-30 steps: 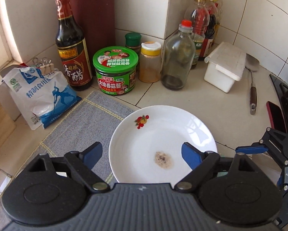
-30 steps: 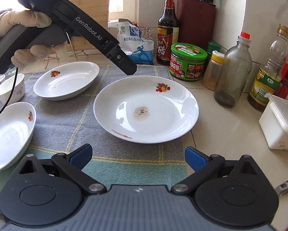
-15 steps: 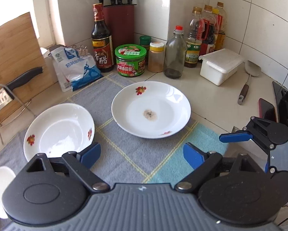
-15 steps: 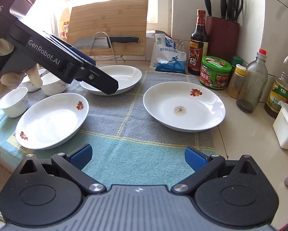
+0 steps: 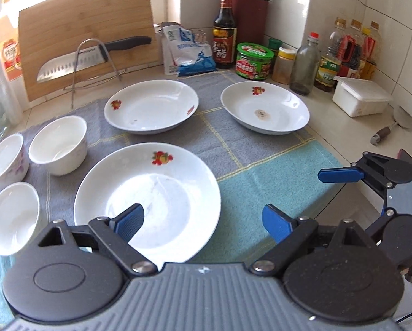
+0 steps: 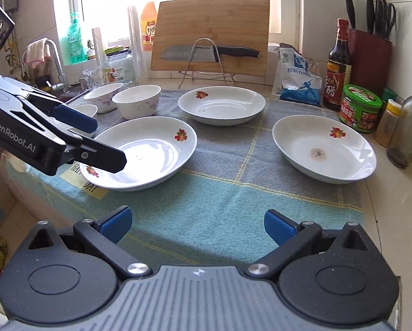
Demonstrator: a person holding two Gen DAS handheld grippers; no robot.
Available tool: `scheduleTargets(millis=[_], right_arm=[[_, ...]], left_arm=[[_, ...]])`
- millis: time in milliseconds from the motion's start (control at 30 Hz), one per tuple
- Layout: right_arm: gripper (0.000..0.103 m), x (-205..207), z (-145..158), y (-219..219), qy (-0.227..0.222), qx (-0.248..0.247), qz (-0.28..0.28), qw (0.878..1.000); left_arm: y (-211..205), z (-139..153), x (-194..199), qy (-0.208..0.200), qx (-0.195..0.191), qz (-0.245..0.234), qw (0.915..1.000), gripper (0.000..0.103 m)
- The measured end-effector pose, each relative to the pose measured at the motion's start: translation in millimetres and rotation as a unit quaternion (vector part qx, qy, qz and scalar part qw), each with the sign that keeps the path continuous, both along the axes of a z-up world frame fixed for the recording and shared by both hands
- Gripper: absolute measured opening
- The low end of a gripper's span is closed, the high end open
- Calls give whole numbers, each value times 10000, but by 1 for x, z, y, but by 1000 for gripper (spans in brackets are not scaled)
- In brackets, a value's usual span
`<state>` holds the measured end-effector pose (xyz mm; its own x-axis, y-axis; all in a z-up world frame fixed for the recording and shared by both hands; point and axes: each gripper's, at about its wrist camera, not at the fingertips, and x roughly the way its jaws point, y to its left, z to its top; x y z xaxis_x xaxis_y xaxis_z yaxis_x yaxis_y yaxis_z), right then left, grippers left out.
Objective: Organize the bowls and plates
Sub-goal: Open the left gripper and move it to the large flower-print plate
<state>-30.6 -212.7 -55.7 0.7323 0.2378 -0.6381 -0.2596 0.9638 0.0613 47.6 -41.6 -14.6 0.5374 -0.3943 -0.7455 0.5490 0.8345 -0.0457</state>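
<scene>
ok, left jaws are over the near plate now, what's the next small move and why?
Probably lower the left gripper so its open jaws straddle the near rim of the nearest white flower-print plate, then close. One pad already hangs over that plate, the other over the towel, nothing is between them, and all three plates lie apart, unstacked. The right gripper is open and empty over the blue-grey towel.

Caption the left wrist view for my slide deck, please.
Open left gripper poised over the nearest plate, with two more plates and three bowls on the cloth.
</scene>
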Motion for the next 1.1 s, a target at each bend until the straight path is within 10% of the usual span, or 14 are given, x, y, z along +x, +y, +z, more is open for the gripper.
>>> scheduleTargets(millis=[500,1100], right_arm=[[103,54,-31,58,478,-182,601,9969],[103,75,-47,84,496,-632,888,9928]], left_arm=[[65,-14,18,239,-40,655,9976,93],[73,-22,84,328,65,-283,9990,93]])
